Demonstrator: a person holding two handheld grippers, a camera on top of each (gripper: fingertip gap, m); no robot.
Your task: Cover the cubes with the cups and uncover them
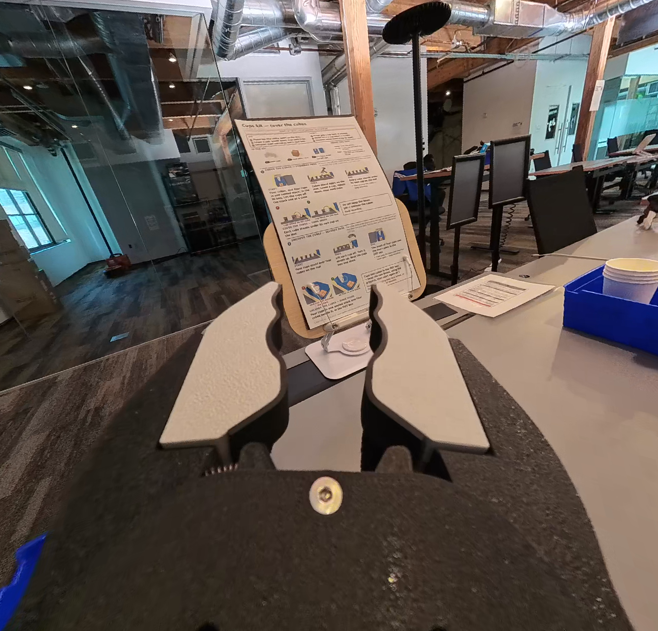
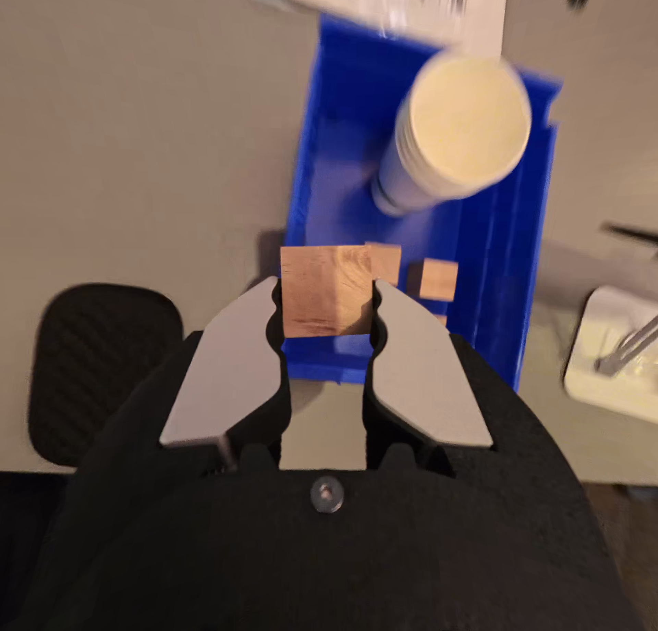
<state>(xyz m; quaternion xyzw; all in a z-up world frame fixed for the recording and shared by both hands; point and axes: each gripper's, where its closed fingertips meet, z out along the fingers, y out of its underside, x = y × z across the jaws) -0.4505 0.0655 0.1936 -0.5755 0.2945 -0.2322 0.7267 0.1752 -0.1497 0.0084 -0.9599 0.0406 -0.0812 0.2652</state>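
Wood cube [image 2: 325,290] gripped betw jaws of right gripper [image 2: 325,293], held above near end of blue bin [image 2: 498,293]. More cubes [image 2: 438,279] lie in bin w/ nested cup stack [image 2: 459,130] at far end. Left gripper [image 1: 324,295]: jaws apart, empty, raised over worktop [image 1: 534,418], facing instruction sheet [image 1: 320,204] on stand.

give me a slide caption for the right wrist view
Right gripper holds a wooden cube above the blue plastic bin.
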